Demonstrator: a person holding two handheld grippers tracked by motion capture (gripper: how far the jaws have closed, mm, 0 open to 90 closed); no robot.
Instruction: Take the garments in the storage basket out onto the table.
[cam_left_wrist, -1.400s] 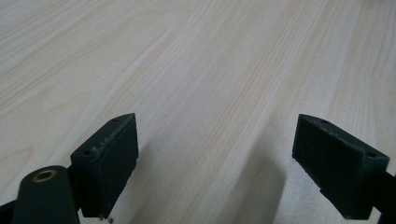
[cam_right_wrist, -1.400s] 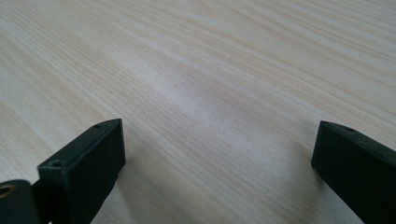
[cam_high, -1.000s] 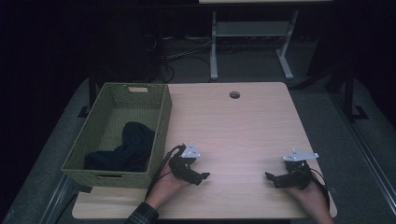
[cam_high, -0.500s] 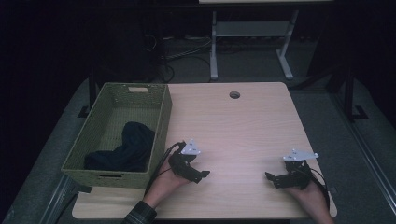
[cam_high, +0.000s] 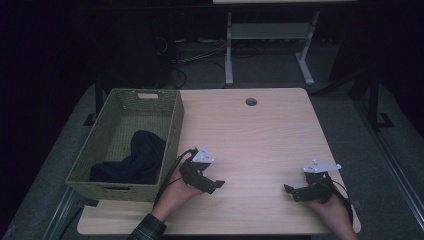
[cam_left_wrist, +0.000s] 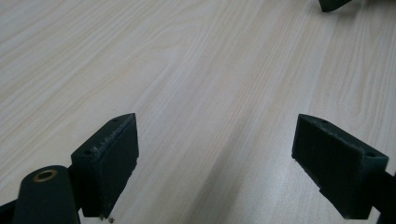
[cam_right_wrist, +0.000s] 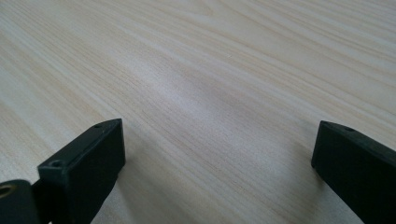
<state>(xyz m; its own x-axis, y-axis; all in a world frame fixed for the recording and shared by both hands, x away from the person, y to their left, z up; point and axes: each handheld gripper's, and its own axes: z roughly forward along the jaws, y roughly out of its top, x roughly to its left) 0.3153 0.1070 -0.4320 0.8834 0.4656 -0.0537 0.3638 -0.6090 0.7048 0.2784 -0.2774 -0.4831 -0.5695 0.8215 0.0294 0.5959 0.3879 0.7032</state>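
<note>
A green woven basket (cam_high: 170, 125) stands on the left part of the light wooden table (cam_high: 260, 135), with a dark cloth (cam_high: 135, 157) lying inside it. My left gripper (cam_high: 215, 186) rests low over the table just right of the basket's near corner, open and empty; its jaws stand wide apart over bare wood (cam_left_wrist: 210, 116). My right gripper (cam_high: 292, 192) sits near the front right edge, also open, with bare wood (cam_right_wrist: 219, 130) between its jaws. A tip of the right gripper (cam_left_wrist: 334, 4) peeks in at the top of the left gripper view.
A round cable hole (cam_high: 251, 101) sits near the table's far edge. Behind the table stands a white metal frame (cam_high: 270, 35) among cables on a dark floor. The basket wall is close to my left hand.
The left gripper has shifted slightly toward the near edge and turned a little; the right gripper has stayed put.
</note>
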